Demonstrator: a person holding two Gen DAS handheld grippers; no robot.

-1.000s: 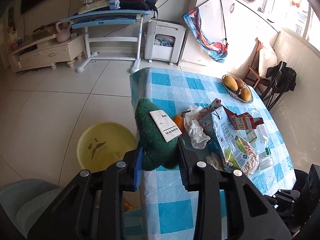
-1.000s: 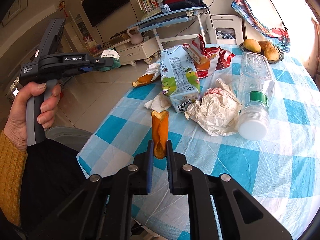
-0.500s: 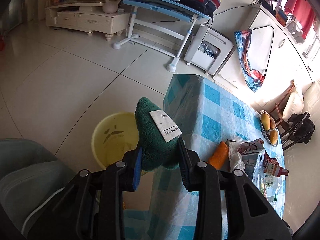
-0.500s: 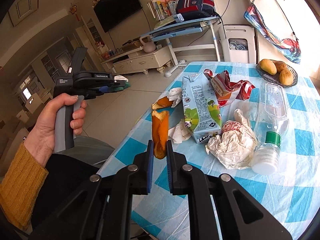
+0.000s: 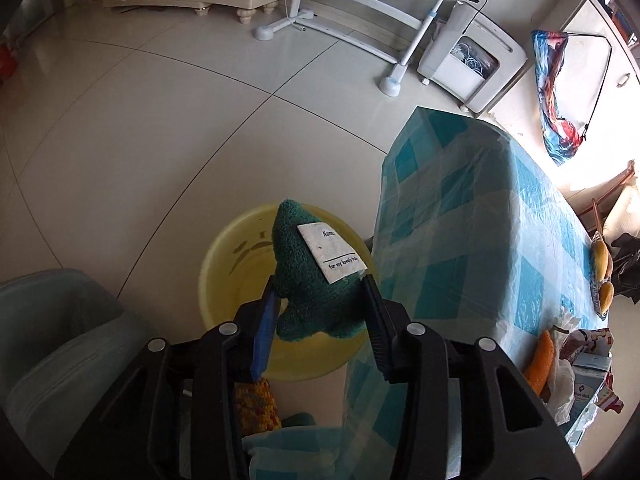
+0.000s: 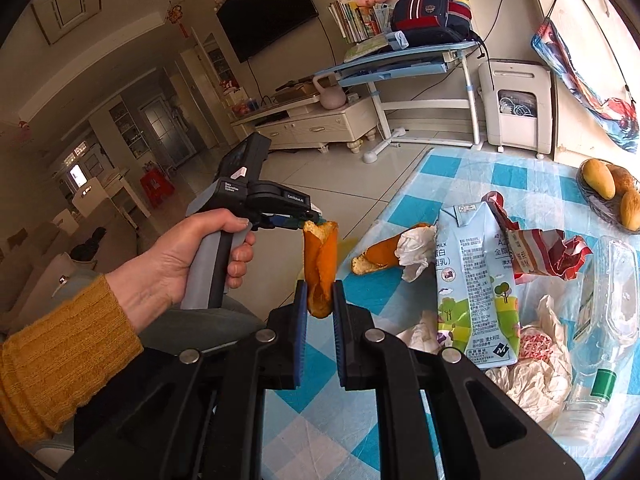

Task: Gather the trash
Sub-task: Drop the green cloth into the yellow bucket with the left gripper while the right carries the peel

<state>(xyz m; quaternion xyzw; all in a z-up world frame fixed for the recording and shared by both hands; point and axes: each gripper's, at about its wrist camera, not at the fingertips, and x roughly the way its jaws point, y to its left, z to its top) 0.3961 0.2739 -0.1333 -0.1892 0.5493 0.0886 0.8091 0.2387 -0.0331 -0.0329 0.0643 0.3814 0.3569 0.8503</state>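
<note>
One checked table, tiled floor

Checked table under scattered trash

Black grippers, mustard knit sleeve

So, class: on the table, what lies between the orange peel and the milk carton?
In the right wrist view, a crumpled white tissue lies between the orange peel on the table and the milk carton, resting against the peel's end.
</note>
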